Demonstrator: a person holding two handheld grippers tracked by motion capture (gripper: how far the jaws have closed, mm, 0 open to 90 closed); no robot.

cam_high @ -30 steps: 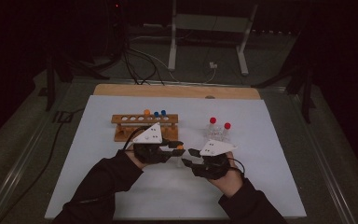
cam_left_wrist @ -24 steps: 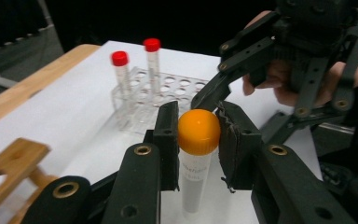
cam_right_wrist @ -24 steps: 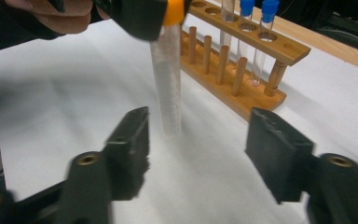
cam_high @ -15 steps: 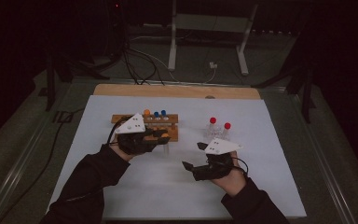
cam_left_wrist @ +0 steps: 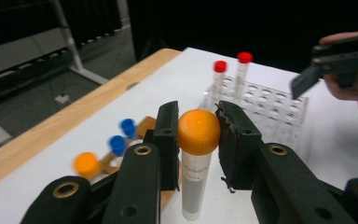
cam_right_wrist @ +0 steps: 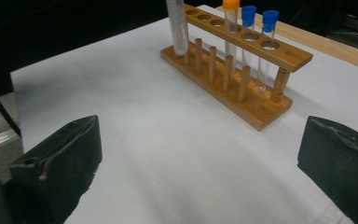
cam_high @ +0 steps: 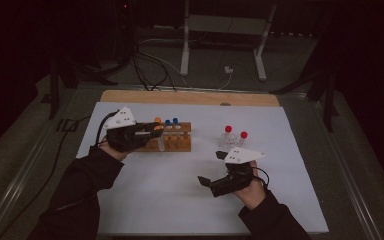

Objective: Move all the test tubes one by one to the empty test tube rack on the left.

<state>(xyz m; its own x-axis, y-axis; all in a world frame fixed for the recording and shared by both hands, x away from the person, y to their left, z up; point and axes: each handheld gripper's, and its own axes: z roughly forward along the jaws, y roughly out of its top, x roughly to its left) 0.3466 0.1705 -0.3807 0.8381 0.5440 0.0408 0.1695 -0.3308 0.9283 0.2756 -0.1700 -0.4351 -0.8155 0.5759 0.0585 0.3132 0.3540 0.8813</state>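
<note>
Over the white table (cam_high: 180,200), the left gripper (cam_left_wrist: 198,140) clamps an upright orange-capped tube (cam_left_wrist: 196,161) (cap up).

Table (cam_high: 130,210): flat white sheet over top, bare light wooden strip (cam_high: 190,97) along far edge. Directly on white surface: brown wooden test-tube rack (cam_high: 176,142) with round holes, peg row along near side, two blue-capped tubes and one orange-capped tube standing in it. Well right of wooden rack: clear plastic grid rack (cam_high: 232,142) holding two red-capped tubes.
</note>
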